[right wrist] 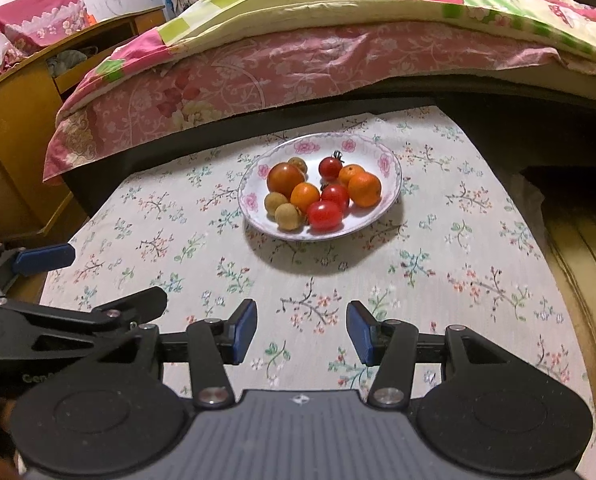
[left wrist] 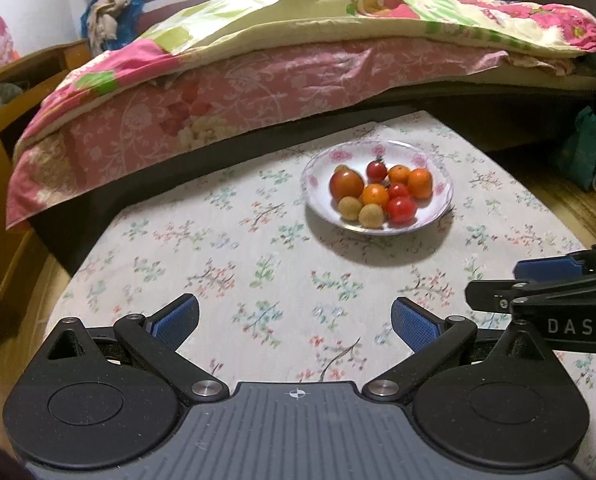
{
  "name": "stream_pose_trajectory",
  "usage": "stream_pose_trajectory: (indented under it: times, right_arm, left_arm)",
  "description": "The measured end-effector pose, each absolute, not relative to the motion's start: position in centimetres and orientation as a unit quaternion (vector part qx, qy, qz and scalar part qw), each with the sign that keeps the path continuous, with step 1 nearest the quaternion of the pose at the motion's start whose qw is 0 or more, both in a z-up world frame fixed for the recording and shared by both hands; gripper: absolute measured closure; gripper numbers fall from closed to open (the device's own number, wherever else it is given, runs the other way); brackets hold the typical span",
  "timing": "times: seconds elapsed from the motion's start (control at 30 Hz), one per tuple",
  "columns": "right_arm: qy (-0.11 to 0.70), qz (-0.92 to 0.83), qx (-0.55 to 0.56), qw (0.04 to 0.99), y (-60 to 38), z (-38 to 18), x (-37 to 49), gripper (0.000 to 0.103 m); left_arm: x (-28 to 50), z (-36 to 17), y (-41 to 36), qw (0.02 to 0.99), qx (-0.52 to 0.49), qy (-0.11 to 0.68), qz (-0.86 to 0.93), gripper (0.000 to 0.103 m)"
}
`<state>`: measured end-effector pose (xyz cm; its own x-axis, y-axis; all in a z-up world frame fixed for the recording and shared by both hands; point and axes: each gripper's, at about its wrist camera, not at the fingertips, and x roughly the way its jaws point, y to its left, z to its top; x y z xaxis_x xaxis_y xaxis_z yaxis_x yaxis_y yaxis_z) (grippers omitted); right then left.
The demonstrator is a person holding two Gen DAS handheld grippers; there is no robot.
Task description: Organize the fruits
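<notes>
Floral tablecloth (right wrist: pixel 438 264) | plate (right wrist: pixel 390 184) mid-table | both tools open, apart

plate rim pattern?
Pink flowers on white, around the plate rim; clearest in the right wrist view.

Table (right wrist: pixel 478 248) (floral cloth) carries fruit plate (right wrist: pixel 392 184).

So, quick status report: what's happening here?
Left gripper open, empty. Right gripper open, empty. Fruits sit in plate. Nothing in the way.
</notes>
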<state>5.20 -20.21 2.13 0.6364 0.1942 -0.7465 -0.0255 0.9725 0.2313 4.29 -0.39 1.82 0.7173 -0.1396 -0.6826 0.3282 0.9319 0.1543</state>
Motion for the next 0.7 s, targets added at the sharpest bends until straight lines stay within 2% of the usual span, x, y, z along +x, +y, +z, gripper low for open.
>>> stream_pose_trajectory:
  times: [0.17, 0.7]
  right_arm:
    - [0.427, 0.062, 0.103, 0.896, -19.7, 1.9, 3.9, 0.049]
    - [0.447, 0.065, 0.106, 0.886, -18.5, 1.1, 0.5, 0.049]
  left_arm:
    - [3.0, 1.5, 0.5, 0.916, 0.132, 0.361, -0.117, 0.000]
    - [1.3, 0.2, 2.1, 0.908, 0.109, 0.392, -0.094, 0.000]
